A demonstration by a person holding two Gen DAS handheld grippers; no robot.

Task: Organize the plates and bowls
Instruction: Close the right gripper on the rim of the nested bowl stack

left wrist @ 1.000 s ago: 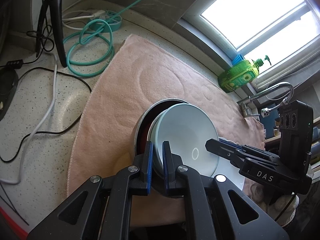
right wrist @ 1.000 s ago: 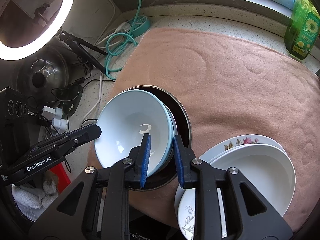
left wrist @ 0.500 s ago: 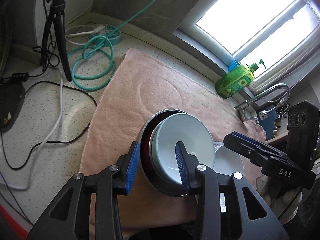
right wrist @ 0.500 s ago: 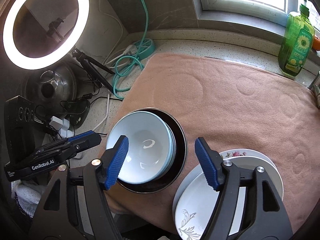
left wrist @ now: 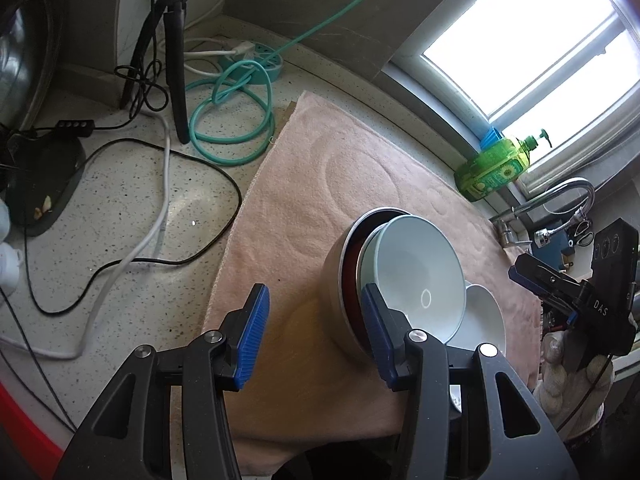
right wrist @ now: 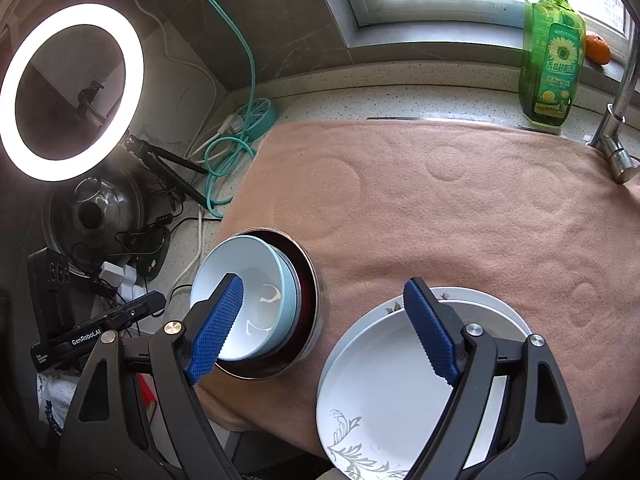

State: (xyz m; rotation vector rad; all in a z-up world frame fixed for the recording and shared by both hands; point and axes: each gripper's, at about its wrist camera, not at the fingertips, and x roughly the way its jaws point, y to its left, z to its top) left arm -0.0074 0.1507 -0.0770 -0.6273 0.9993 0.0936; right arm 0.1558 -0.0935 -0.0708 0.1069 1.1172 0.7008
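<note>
A speckled stone tabletop [left wrist: 120, 216] is running under a bright window [left wrist: 532, 40] in a kitchen corner, and a pink towel [right wrist: 460, 216] is covering most of its near half. At the towel's front edge, a steel bowl [right wrist: 310, 280] with a dark inside is sitting with pale blue bowls [right wrist: 248, 300] nested in it, the blue ones leaning toward one side of its rim. Just beside it on the same front edge, a stack of white plates [right wrist: 384, 380] is lying flat, the top one plain and the lower ones showing a floral print.

Off the towel, a lit ring light [right wrist: 68, 92] is standing on a black tripod [left wrist: 176, 60], with a coil of teal cable [left wrist: 232, 120] and loose black and white cords spread around it. A green bottle of dish soap [right wrist: 550, 60] is standing by the window sill next to a steel faucet [left wrist: 560, 200].

The right gripper [right wrist: 328, 328] is hovering above the gap between the bowls and the plates; its jaws are opening and standing wide apart, touching neither. The left gripper [left wrist: 312, 336] is hanging over bare towel beside the steel bowl, its jaws also opening, with nothing between them. A gloved hand [left wrist: 568, 376] is holding the right gripper's handle.
</note>
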